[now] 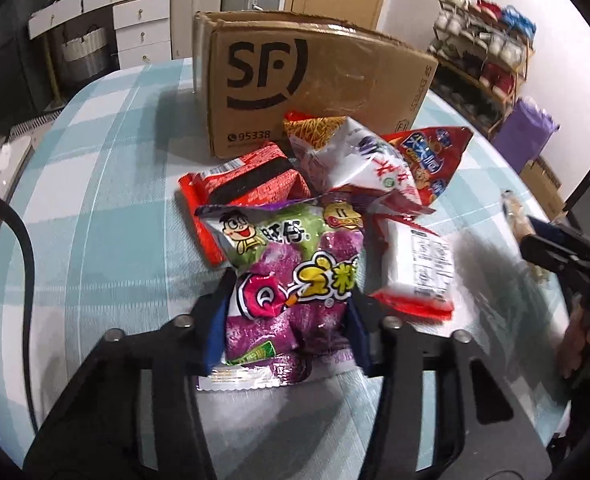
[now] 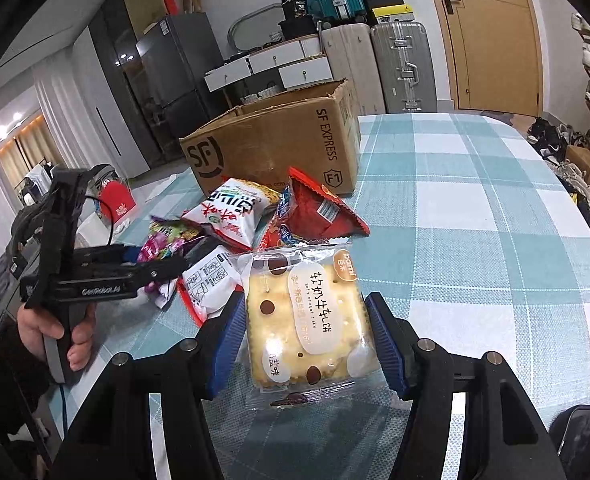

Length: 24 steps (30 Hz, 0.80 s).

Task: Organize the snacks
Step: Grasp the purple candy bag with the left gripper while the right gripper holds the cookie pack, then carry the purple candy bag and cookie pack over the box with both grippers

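My left gripper (image 1: pixel 287 300) is shut on a purple gummy candy bag (image 1: pixel 291 280) at the near edge of a snack pile. Behind it lie a red packet (image 1: pixel 251 180), a white noodle-snack bag (image 1: pixel 351 156), a red chip bag (image 1: pixel 431 156) and a white-and-red packet (image 1: pixel 419 268). My right gripper (image 2: pixel 303 312) is shut on a clear nougat cracker pack (image 2: pixel 307 312), held just right of the pile. An open SF cardboard box (image 1: pixel 315 80) stands behind the snacks; it also shows in the right wrist view (image 2: pixel 279 144). The left gripper shows at the left of the right wrist view (image 2: pixel 167 268).
The table wears a teal-and-white checked cloth (image 2: pixel 475 220). Suitcases (image 2: pixel 399 64) and white drawers (image 2: pixel 271 64) stand beyond the table. A shoe rack (image 1: pixel 487 56) is at the right. A dark object (image 2: pixel 587 440) lies at the near right table edge.
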Motion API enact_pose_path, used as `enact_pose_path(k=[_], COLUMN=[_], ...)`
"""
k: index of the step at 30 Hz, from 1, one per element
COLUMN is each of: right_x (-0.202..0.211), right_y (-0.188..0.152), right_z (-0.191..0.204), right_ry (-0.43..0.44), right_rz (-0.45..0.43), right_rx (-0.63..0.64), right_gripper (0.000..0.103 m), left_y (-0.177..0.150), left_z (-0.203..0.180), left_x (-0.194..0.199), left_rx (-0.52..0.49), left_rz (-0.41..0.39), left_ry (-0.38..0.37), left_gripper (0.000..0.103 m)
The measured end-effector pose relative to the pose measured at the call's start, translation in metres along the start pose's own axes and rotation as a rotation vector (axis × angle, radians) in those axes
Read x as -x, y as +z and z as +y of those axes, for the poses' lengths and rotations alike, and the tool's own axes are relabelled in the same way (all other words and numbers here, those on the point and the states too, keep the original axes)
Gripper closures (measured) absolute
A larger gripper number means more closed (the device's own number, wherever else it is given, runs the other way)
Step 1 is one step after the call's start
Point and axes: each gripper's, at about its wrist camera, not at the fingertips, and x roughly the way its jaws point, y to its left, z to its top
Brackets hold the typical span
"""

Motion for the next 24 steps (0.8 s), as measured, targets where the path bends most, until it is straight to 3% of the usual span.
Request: enact_pose_path(k=[6, 16, 24], right_x=[0.0, 0.004, 0.015], right_y=[0.0, -0.001, -0.003], right_z=[-0.001, -0.004, 0.003], right_ry=[-0.003, -0.025, -0.047], right_rz=[-0.004, -0.018, -0.07], right_rx=[-0.014, -0.04, -0.006], right_gripper=[0.042, 0.042, 0.042], left_y=[-0.009, -0.034, -0.041], left_z=[0.005, -0.005, -0.005], left_x=[0.008, 0.028, 0.049], left_rx=[0.049, 0.016, 0.034], left_rz=[-0.043, -0.045, -0.074], left_ry=[-0.016, 0.032, 0.024], left_gripper=[0.075, 0.076, 0.076])
